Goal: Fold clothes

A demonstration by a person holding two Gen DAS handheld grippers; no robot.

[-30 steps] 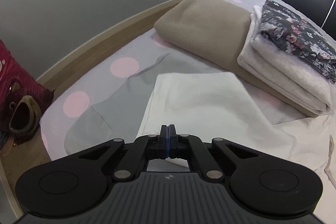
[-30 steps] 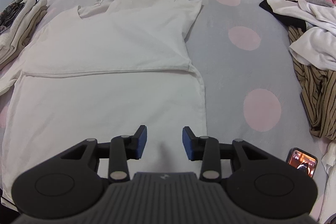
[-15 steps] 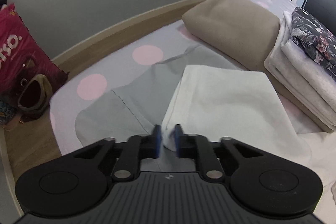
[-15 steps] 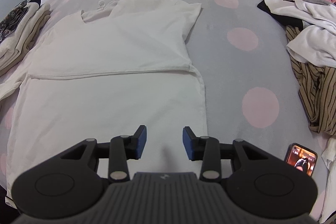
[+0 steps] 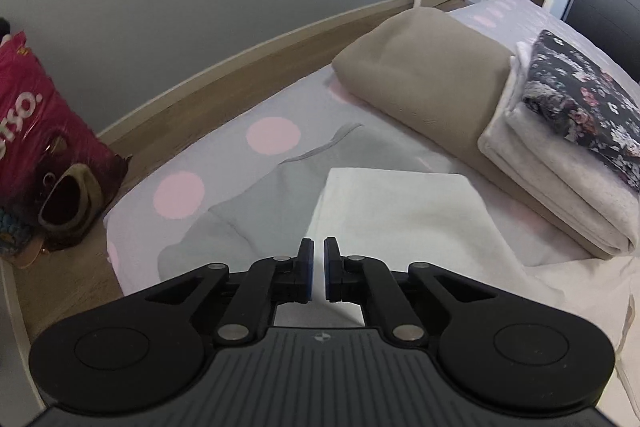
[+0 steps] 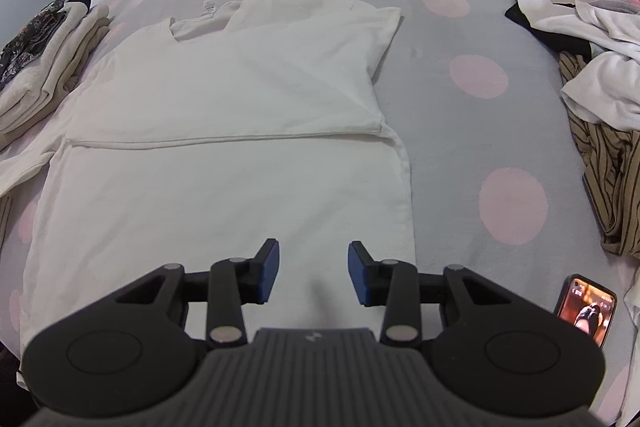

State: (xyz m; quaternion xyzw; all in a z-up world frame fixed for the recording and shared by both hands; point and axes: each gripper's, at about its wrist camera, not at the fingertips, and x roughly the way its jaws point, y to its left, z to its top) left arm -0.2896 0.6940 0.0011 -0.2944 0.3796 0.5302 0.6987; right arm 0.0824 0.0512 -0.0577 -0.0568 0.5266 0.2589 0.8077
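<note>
A white T-shirt (image 6: pixel 224 155) lies flat on the grey bed with pink dots (image 6: pixel 460 131), its right side folded in over the body. My right gripper (image 6: pixel 313 273) is open and empty, hovering over the shirt's near hem. In the left wrist view the shirt's left sleeve (image 5: pixel 400 211) lies spread on the bed. My left gripper (image 5: pixel 316 269) hovers just over the sleeve's near edge, its jaws a narrow gap apart and holding nothing.
A stack of folded clothes (image 5: pixel 560 163) with a dark floral piece on top (image 5: pixel 580 103) and a tan blanket (image 5: pixel 424 83) sits at the bed's left edge. Unfolded clothes (image 6: pixel 600 99) pile at the right. A phone (image 6: pixel 586 309) lies near right. Pink bag (image 5: pixel 36 131) on floor.
My left gripper has opened slightly and let go of the sleeve, then drawn back and up. The right gripper has lifted a little and stays open.
</note>
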